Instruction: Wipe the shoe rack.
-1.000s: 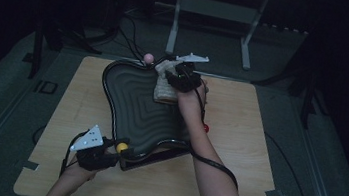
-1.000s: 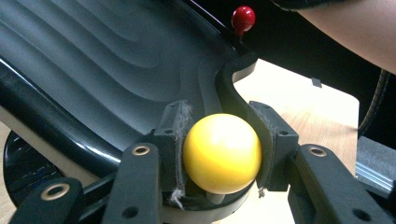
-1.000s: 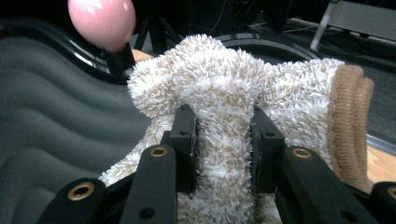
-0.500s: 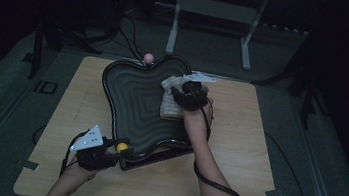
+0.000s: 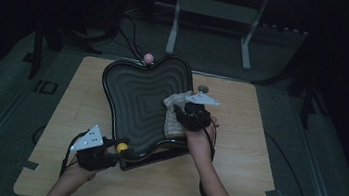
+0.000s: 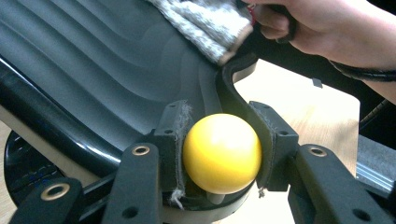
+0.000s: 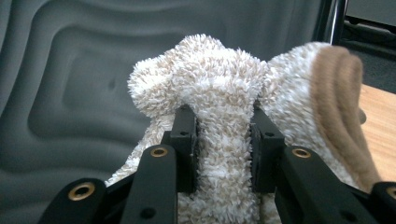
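Observation:
A large black ridged tray [image 5: 137, 98] lies on the wooden table [image 5: 251, 153]. My left gripper [image 5: 114, 155] at the tray's near rim is shut on a yellow ball [image 6: 221, 153], which also shows as the yellow ball [image 5: 121, 147] in the high view; the pads press both its sides over the tray rim [image 6: 233, 84]. My right gripper [image 5: 180, 116] is shut on a fluffy white-and-tan cloth [image 7: 219, 102], held over the tray's right side. The cloth [image 5: 174, 103] bunches beside the hand; its brown cuff [image 7: 338, 93] hangs to the right.
A pink ball [image 5: 149, 57] sits at the tray's far rim. A metal stand [image 5: 213, 12] and cables lie on the dark floor beyond the table. Bare wood [image 5: 70, 110] lies left of the tray.
My right gripper has carried the cloth from the tray's far part toward the near right edge and lower. The left gripper and yellow ball have stayed put.

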